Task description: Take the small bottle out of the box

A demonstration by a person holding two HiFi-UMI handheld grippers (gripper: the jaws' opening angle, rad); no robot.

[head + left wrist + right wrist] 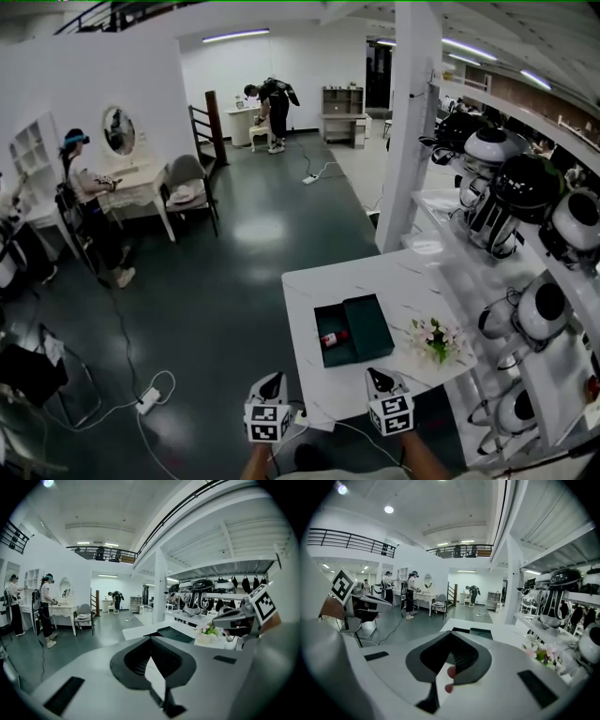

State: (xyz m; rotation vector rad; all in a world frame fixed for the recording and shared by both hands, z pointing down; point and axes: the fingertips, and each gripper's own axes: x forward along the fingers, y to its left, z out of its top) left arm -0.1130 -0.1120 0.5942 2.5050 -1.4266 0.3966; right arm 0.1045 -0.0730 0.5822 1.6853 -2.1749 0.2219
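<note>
1. The dark green rectangular box (364, 317) lies open on the white marble-patterned table (319, 281), a little below the middle of the head view.
2. The small red bottle (335, 338) is inside the box, lying in the lower part of its left half.
3. The left tool (273, 380) sits at the bottom of the head view, over the table's near edge and below-left of the box. It is well apart from the box.
4. In its own view the left tool (150, 638) is clenched, jaw tips meeting, with nothing between them. The box (176, 633) shows just beyond the tips.
5. The right tool (378, 375) is at the bottom centre-right of the head view, just below the box's near edge and not touching it.
6. In its own view the right tool (451, 634) is also clenched and empty. The box (480, 632) lies ahead, slightly right of the tips.
7. A small bunch of pale pink and white flowers (436, 339) stands on the table to the right of the box.
8. Black-and-white rounded appliances (520, 202) line the white shelves (553, 375) along the right edge.
9. A white pillar (412, 122) rises behind the table.
10. At the left, a person (89, 202) stands by a white dressing table (141, 187).
11. At the top centre, another person (272, 103) bends over.
</note>
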